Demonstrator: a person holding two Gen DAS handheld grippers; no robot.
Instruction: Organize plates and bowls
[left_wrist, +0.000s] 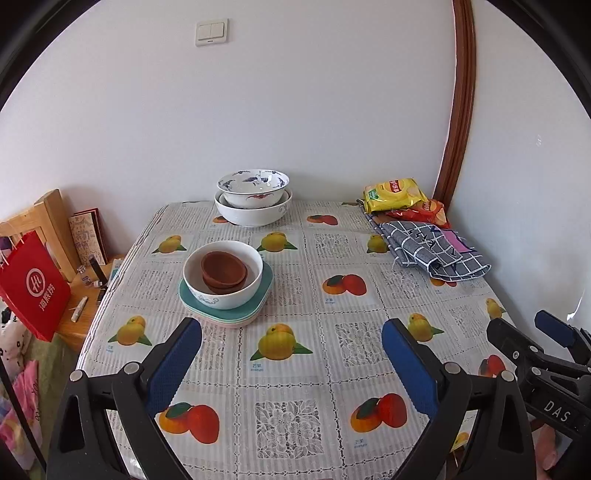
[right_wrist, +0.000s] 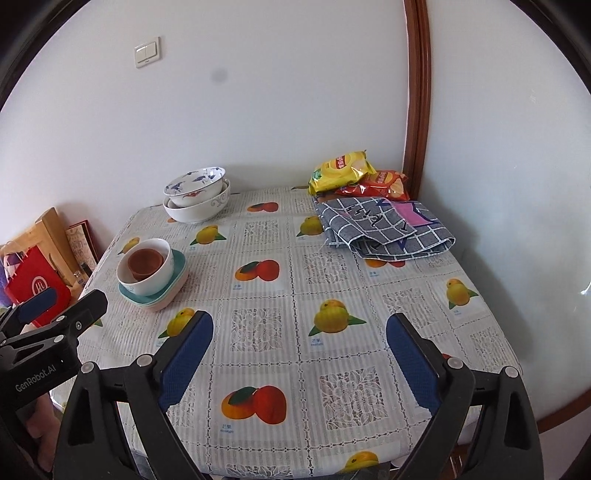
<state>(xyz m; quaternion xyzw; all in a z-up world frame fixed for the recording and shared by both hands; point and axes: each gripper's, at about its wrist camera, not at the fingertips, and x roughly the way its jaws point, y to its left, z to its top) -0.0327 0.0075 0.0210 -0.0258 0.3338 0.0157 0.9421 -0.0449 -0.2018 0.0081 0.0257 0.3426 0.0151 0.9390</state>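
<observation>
Looking across the table (left_wrist: 295, 369), we see its fruit-print cloth largely bare. At one o'clock lies a folded checked cloth (left_wrist: 436, 251), snack bags (left_wrist: 395, 194) behind it. At twelve, two white bowls (left_wrist: 253, 206) sit nested near the wall. At eleven, stacked plates (left_wrist: 225, 310) carry a white bowl (left_wrist: 221, 280) holding brown bowls (left_wrist: 223, 271). Our left gripper (left_wrist: 291, 363) and right gripper (right_wrist: 299, 356) hover empty, jaws spread wide, nothing blocking them.

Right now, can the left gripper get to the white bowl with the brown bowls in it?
Probably yes. The left gripper is open and empty, and only bare tablecloth lies between it and the white bowl.
</observation>
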